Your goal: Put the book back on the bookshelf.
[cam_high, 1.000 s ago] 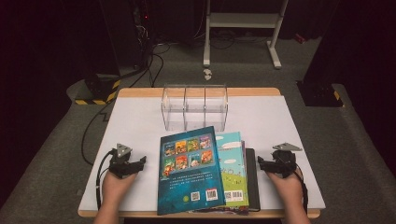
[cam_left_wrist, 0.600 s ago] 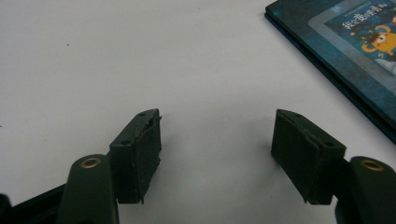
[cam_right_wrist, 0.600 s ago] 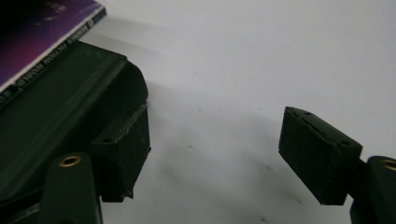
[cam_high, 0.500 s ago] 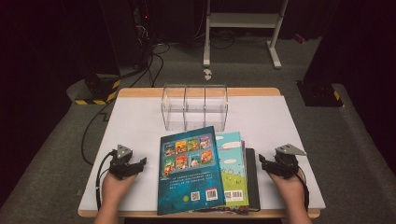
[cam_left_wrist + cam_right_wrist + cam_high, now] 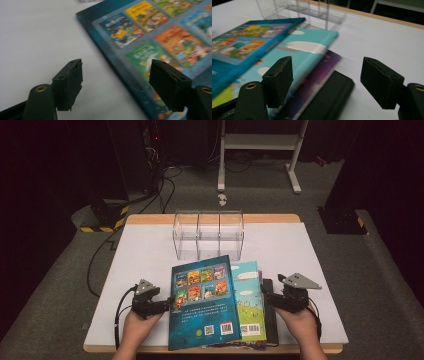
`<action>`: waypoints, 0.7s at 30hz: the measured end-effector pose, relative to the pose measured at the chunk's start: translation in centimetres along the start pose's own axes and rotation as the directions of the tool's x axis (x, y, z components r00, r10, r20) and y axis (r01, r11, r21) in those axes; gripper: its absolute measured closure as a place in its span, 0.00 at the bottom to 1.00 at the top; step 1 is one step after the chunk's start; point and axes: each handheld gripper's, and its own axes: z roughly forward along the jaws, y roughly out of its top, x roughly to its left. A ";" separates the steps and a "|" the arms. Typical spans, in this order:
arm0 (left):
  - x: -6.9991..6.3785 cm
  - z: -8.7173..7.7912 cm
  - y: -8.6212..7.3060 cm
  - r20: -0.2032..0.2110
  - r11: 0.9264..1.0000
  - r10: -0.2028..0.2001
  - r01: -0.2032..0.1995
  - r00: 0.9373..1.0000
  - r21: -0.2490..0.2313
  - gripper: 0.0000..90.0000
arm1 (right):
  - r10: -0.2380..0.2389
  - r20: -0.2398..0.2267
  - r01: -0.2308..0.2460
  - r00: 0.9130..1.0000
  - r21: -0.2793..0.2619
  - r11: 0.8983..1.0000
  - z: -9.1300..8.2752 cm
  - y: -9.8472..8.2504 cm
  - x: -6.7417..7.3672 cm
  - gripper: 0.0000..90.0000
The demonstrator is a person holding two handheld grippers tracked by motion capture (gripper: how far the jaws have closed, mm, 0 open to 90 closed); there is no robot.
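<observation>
The left gripper (image 5: 116, 85) hovers over the white counter (image 5: 37, 37) with its jaws apart, having just been opening, and nothing lies between them. The right jaw overlaps the edge of a dark blue book (image 5: 160, 37) showing small colourful cover pictures.

High view sits above the person's side, looking forward and down over the whole white table (image 5: 150, 255). Both gripper views ride super low and close, sharing the dark blue picture book (image 5: 160, 37) with it.

lab: cables (image 5: 160, 195), equipment stand (image 5: 260, 150)
</observation>
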 end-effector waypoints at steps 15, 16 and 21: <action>-1.9 1.0 -0.8 0.008 0.997 -0.041 0.040 0.999 0.058 0.16 | -0.127 -0.107 0.130 0.986 0.021 0.991 1.1 1.2 5.3 0.27; -1.8 1.0 -0.8 0.008 0.997 -0.050 0.049 0.999 0.058 0.16 | -0.124 -0.111 0.127 0.986 0.017 0.992 0.9 1.0 5.4 0.27; -1.3 0.8 -0.9 0.062 0.988 -0.123 0.116 0.990 0.100 0.16 | -0.082 -0.150 0.088 0.985 0.031 0.996 0.8 0.2 5.3 0.27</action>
